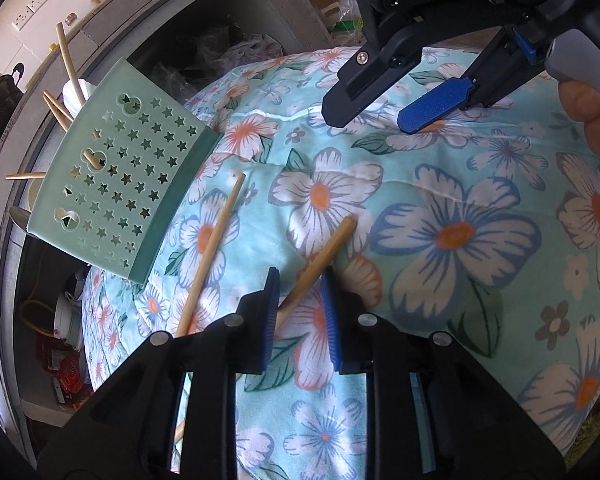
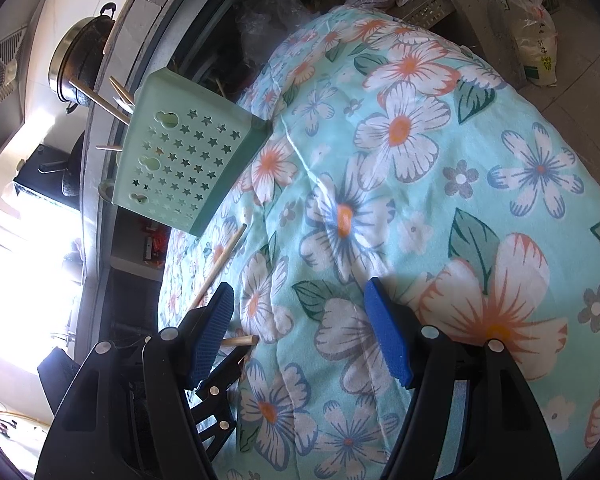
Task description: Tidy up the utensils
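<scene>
Two wooden chopsticks lay loose on the floral quilt (image 1: 452, 216) that covered the desk. The nearer chopstick (image 1: 320, 264) ran between the fingers of my left gripper (image 1: 300, 292), its upper end free on the cloth. The blue pads had drawn in close on either side of it, though I could not tell whether both pressed it yet. The second chopstick (image 1: 212, 256) lay just to the left, outside those fingers, its far end pointing toward the holder.

I judged the sticks light, rigid and smooth: easy to lift, but liable to swivel or slide in a two-point grip and to roll on the soft, uneven quilt. A hold near the middle, square across the shaft, looked the safest to me; a hold near one end would let the long part droop.

My right gripper (image 2: 304, 332) hovered over the quilt with its fingers wide apart and nothing between them.

The pale green holder (image 1: 112, 176), pierced with star-shaped holes, stood at the quilt's far left edge, apparently tilted. Several chopsticks (image 1: 66, 64) already projected from its mouth, one tip showed through a hole, and a spoon-like bowl (image 1: 20, 216) peeped out beside it. What else it contained I could not see.
</scene>
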The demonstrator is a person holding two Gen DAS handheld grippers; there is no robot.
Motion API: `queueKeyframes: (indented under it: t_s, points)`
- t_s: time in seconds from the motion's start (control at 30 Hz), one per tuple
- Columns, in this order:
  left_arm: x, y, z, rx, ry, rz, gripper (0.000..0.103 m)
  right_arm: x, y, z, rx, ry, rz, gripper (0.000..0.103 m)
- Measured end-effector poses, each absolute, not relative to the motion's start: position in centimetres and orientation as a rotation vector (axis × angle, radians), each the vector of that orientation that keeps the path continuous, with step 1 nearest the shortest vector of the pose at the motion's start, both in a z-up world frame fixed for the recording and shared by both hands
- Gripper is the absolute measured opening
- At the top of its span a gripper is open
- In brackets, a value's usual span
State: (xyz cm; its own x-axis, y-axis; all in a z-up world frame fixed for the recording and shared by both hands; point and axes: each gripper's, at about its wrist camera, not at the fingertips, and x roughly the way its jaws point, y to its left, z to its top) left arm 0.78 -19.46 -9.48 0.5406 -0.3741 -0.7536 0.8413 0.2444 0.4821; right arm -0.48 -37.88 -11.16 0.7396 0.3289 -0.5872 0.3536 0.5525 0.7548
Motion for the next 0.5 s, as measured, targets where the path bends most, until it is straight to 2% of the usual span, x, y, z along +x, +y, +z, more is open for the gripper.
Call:
queueKeyframes:
  t_s: [0.5]
  points:
    - [0.67, -19.49, -9.49, 1.01, 0.553, -0.89, 0.02, -0.52, -37.94, -11.14, 1.012, 0.773, -0.016, 0.066]
